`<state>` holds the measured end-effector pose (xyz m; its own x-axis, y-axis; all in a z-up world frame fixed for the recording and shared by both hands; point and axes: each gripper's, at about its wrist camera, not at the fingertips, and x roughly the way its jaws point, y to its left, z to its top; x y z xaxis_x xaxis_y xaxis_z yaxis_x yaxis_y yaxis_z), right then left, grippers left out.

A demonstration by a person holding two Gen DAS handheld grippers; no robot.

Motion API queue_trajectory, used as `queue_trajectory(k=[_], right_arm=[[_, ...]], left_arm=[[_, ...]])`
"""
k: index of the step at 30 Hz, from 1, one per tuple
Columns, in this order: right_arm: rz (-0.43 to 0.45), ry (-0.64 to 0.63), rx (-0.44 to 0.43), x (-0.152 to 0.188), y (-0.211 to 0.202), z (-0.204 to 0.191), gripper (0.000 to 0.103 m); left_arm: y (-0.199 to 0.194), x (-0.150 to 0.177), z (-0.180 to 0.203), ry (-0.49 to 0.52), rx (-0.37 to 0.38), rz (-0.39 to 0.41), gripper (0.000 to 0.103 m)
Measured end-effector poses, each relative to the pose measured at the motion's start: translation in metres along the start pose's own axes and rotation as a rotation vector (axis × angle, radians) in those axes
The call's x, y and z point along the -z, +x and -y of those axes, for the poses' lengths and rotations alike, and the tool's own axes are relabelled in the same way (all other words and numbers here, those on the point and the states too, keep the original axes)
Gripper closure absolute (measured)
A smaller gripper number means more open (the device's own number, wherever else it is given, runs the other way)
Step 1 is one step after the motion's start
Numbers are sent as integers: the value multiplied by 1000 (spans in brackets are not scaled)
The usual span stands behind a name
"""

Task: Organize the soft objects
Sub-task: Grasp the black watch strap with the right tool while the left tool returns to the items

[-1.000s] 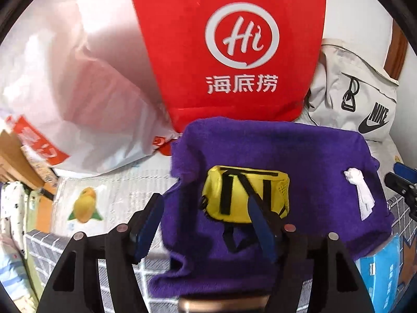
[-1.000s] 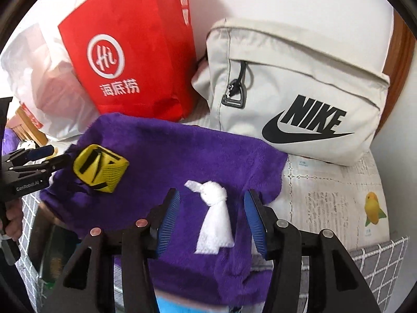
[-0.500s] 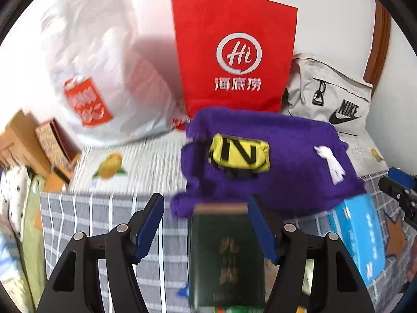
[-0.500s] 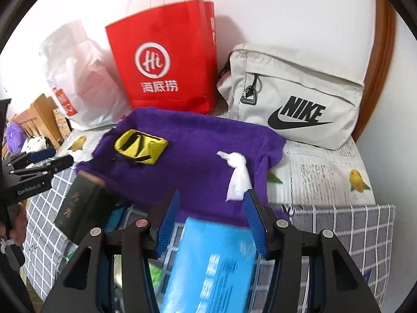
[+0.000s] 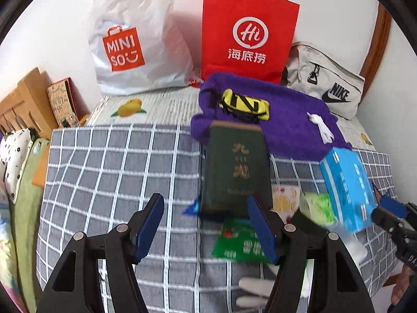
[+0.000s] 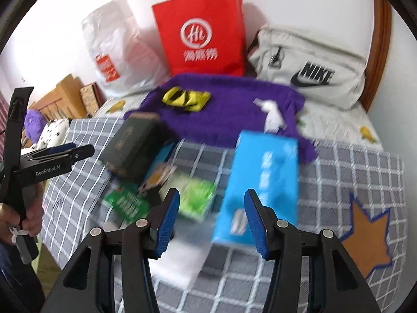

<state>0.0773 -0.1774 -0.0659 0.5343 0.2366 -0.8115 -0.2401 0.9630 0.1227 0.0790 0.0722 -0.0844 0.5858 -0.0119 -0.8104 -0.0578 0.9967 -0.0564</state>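
Note:
A purple towel [image 5: 286,120] [image 6: 229,114] lies spread at the back of the bed. On it lie a yellow pouch with black straps [image 5: 245,104] [image 6: 186,98] and a small white cloth [image 5: 322,127] [image 6: 272,116]. My left gripper [image 5: 206,232] is open and empty, above the grey checked blanket [image 5: 117,172], short of a dark green box [image 5: 235,169]. My right gripper [image 6: 212,221] is open and empty, close in front of a blue box [image 6: 260,182]. The left gripper also shows at the left of the right wrist view [image 6: 65,154].
A white Miniso bag [image 5: 130,41], a red paper bag [image 5: 247,31] and a grey Nike bag [image 5: 325,83] stand against the wall. Green packets [image 5: 242,245] [image 6: 198,198] lie between the boxes. A wooden bed frame [image 5: 28,101] is at the left.
Both grippers have drawn back from the purple towel toward the near side of the bed. The boxes and packets have come into view. Both stay open and empty.

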Motion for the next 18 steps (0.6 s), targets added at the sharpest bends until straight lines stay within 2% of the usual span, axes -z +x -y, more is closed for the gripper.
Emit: queue_trajectory(k=[3, 9, 16, 18], right_arm=[[-22, -29, -50, 10, 6, -17, 51], [-78, -118, -81, 14, 33, -49, 51], [-150, -162, -85, 13, 67, -64, 51], [-170, -177, -87, 13, 73, -67, 55]], left_arm=[[-2, 10, -2, -17, 3, -10, 38], [-5, 23, -14, -36, 13, -24, 38], [-1, 30, -34, -93, 12, -45, 38], [1, 31, -36, -95, 11, -48, 38]])
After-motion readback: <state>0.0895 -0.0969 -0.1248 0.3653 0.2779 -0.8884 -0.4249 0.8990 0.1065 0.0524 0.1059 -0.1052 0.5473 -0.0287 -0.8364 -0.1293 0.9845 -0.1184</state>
